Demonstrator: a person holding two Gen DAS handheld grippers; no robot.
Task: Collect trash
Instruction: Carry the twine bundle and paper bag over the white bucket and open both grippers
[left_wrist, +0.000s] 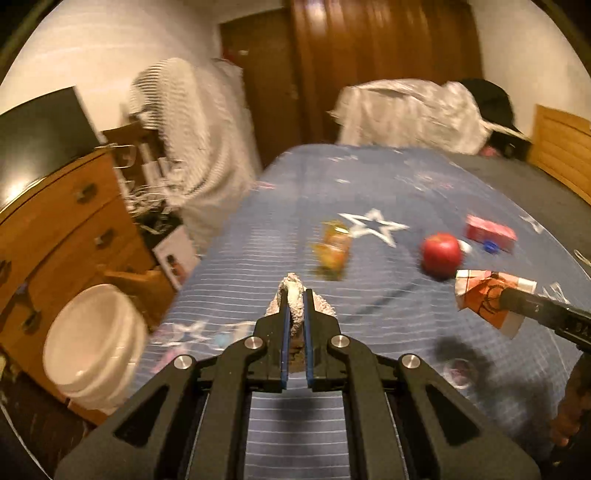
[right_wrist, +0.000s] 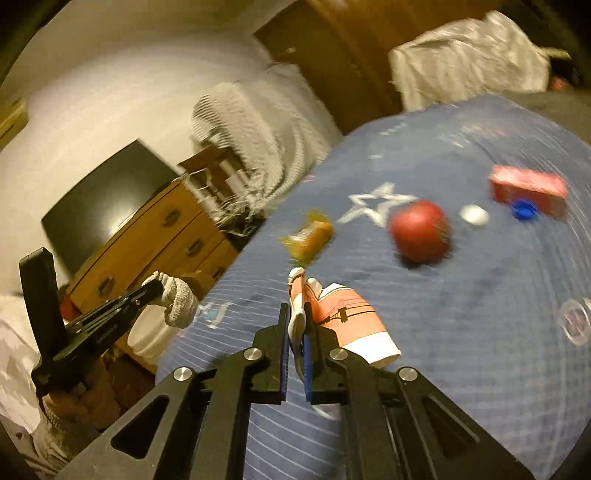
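My left gripper (left_wrist: 295, 295) is shut on a crumpled white paper towel (left_wrist: 294, 299) and holds it above the blue bed cover; it also shows in the right wrist view (right_wrist: 179, 299). My right gripper (right_wrist: 297, 310) is shut on a folded orange and white paper wrapper (right_wrist: 347, 317), which also shows at the right of the left wrist view (left_wrist: 487, 299). On the bed lie an orange snack wrapper (left_wrist: 332, 249), a red apple (left_wrist: 441, 254), a red carton (left_wrist: 489, 232), a blue bottle cap (right_wrist: 523, 210) and a white cap (right_wrist: 474, 214).
A white bucket (left_wrist: 96, 343) stands on the floor left of the bed, beside a wooden dresser (left_wrist: 62, 236) with a dark screen (left_wrist: 37, 136) on it. A white cloth (left_wrist: 410, 114) lies at the bed's far end. A fan (left_wrist: 177, 122) stands by the wall.
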